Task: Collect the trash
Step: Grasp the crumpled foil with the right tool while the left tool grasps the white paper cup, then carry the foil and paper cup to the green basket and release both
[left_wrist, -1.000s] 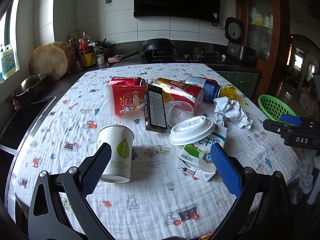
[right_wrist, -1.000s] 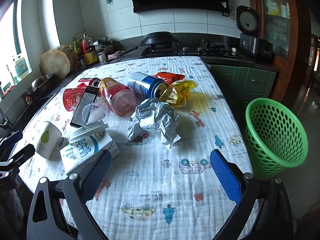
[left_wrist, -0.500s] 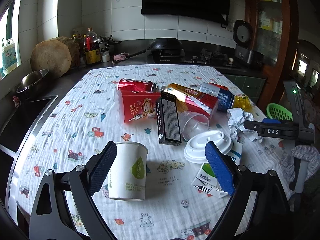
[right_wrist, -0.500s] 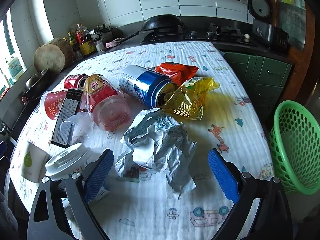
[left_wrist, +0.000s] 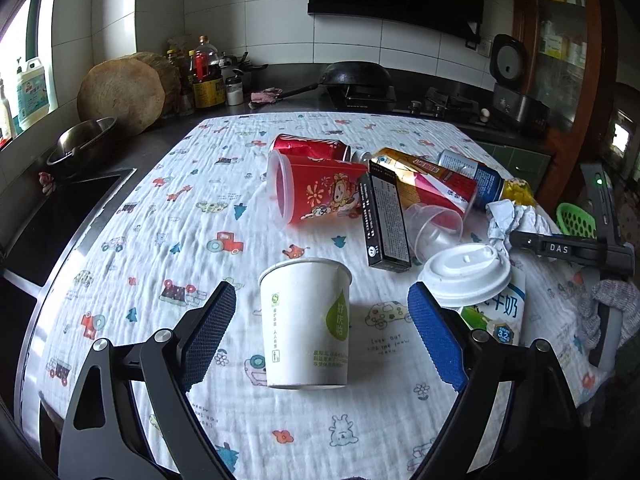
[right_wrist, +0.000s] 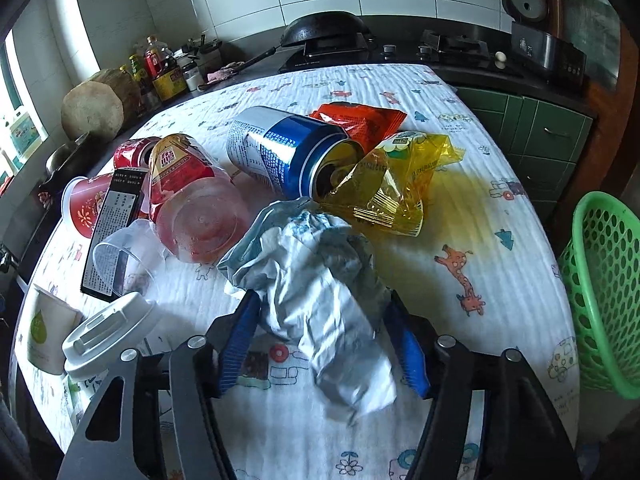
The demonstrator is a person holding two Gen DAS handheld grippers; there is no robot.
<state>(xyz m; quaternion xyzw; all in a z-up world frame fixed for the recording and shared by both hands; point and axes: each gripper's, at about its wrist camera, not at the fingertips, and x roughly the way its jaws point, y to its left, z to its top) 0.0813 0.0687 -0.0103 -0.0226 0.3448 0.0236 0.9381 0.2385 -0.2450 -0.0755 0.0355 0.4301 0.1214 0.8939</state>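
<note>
A white paper cup (left_wrist: 304, 320) with a green leaf print stands upright on the printed tablecloth (left_wrist: 160, 248). My left gripper (left_wrist: 320, 300) is open around it, and both blue pads stay clear of its sides. A crumpled white paper wad (right_wrist: 312, 264) lies between the fingers of my right gripper (right_wrist: 323, 304), whose jaws are closing, with the pads pressed against both sides of the wad. The left wrist view shows the same wad (left_wrist: 516, 220) at the right, with the right gripper's body behind it.
More trash lies beyond: a white lid (left_wrist: 464, 272) on a milk carton (left_wrist: 500, 312), a black box (left_wrist: 384, 220), a red cup (left_wrist: 320, 192), a blue can (right_wrist: 288, 152) and a yellow wrapper (right_wrist: 396, 184). A green basket (right_wrist: 604, 280) stands off the table's right edge. A sink (left_wrist: 60, 216) is at the left.
My right gripper moved forward and down over the paper wad and narrowed onto it. My left gripper slid over until the paper cup stood between its fingers, which came in slightly.
</note>
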